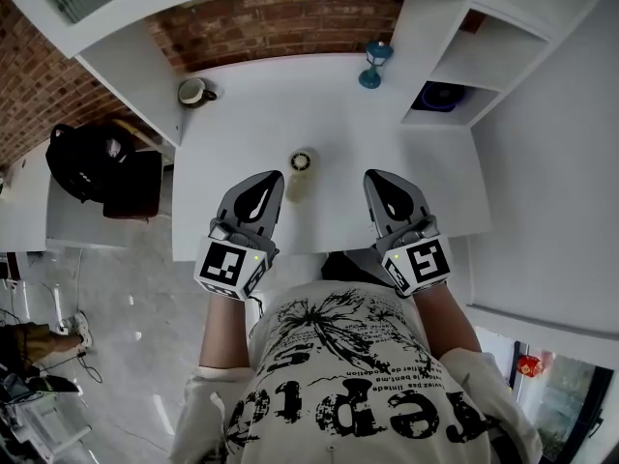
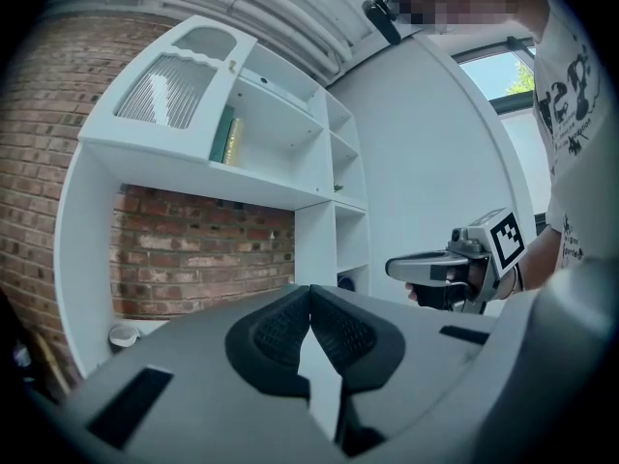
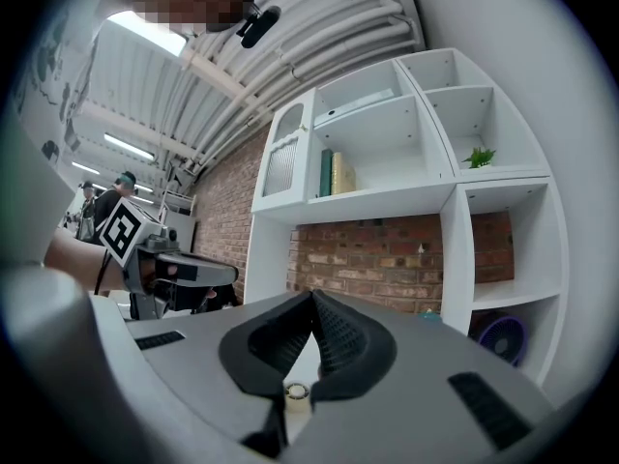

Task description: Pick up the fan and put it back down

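Observation:
The fan [image 1: 440, 97] is a small dark purple round one, standing in the lowest cubby of the white shelf at the desk's back right; it also shows in the right gripper view, fan [image 3: 503, 339]. My left gripper [image 1: 275, 175] and right gripper [image 1: 373, 175] hover side by side over the desk's front edge, far from the fan. Both point level toward the brick wall. Both are shut with nothing between their pads, as the left gripper [image 2: 309, 289] and right gripper [image 3: 312, 296] show in their own views.
A cream cylinder [image 1: 301, 172] stands on the white desk [image 1: 426, 172] between the two grippers. A mug [image 1: 193, 92] sits at the back left, a blue hourglass-shaped object [image 1: 374, 64] at the back. A black bag [image 1: 92, 158] lies on the side table at left.

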`<state>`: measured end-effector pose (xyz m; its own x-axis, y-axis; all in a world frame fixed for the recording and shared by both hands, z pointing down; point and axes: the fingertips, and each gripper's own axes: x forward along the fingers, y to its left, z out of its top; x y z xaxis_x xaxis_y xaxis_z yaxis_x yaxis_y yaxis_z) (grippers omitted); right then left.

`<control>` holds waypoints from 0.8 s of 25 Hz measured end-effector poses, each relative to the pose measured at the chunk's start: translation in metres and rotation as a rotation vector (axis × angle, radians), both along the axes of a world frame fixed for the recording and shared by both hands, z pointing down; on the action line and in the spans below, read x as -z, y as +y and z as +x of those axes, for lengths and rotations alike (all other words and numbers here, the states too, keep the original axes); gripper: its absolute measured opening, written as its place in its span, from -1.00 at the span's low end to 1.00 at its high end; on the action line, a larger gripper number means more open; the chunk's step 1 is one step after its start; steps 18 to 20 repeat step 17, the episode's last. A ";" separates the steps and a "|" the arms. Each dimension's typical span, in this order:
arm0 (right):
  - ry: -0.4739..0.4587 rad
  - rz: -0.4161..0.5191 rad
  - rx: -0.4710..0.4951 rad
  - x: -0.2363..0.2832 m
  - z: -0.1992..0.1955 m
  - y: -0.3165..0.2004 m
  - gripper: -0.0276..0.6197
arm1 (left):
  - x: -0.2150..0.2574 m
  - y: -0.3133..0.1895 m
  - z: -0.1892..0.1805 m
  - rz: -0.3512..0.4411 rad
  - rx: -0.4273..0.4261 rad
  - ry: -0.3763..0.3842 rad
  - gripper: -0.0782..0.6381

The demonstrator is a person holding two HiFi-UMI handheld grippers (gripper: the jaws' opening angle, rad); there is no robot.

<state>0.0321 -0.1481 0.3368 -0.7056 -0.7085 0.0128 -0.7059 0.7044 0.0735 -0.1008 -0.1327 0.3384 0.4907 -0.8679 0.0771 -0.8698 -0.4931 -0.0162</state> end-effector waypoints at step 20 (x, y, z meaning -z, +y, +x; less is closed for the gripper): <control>0.037 -0.014 -0.002 -0.013 -0.009 -0.017 -0.88 | -0.008 -0.016 0.003 -0.029 -0.042 0.001 -0.74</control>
